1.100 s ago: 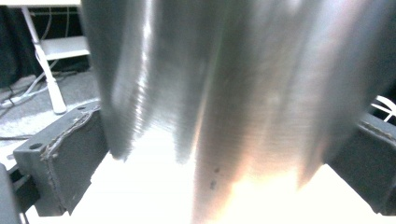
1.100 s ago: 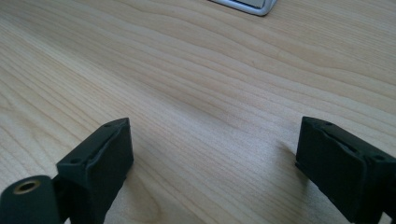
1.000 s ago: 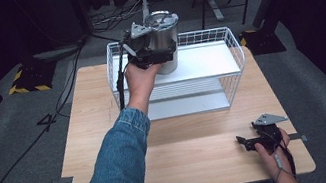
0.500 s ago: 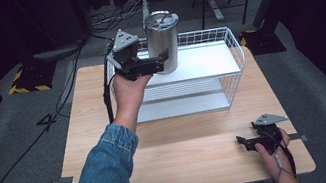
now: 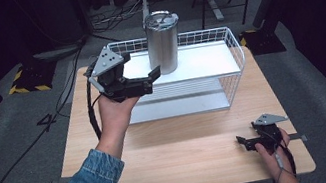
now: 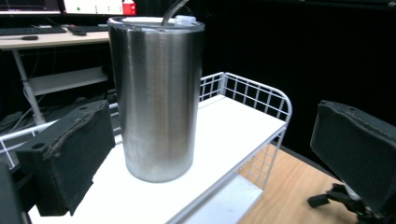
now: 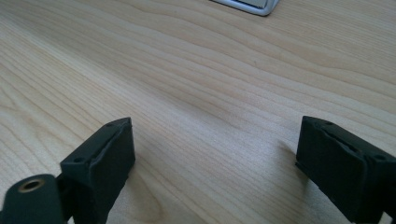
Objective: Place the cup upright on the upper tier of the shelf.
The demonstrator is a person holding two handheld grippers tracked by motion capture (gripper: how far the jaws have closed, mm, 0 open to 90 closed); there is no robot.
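A tall steel tumbler (image 5: pixel 162 41) with a lid stands upright on the white top shelf (image 5: pixel 206 61) of a wire rack. My left gripper (image 5: pixel 152 79) is held just left of and in front of the tumbler, open and not touching it. In the left gripper view the tumbler (image 6: pixel 156 102) stands a little beyond the two black pads (image 6: pixel 70 158), which are wide apart. My right gripper (image 5: pixel 246 143) rests low at the table's front right. It is open, with bare wood (image 7: pixel 210 93) between its pads (image 7: pixel 100 163).
The white wire rack (image 5: pixel 231 44) takes up the back middle of the wooden table (image 5: pixel 180 144), and it has a lower shelf (image 5: pixel 178 104). Its corner (image 7: pixel 247 4) shows at the top of the right gripper view. A desk with screens (image 6: pixel 46 32) stands behind.
My left gripper has let go of the tumbler and drawn back to the left and toward the person. The tumbler stays on the shelf. The right gripper has not moved.
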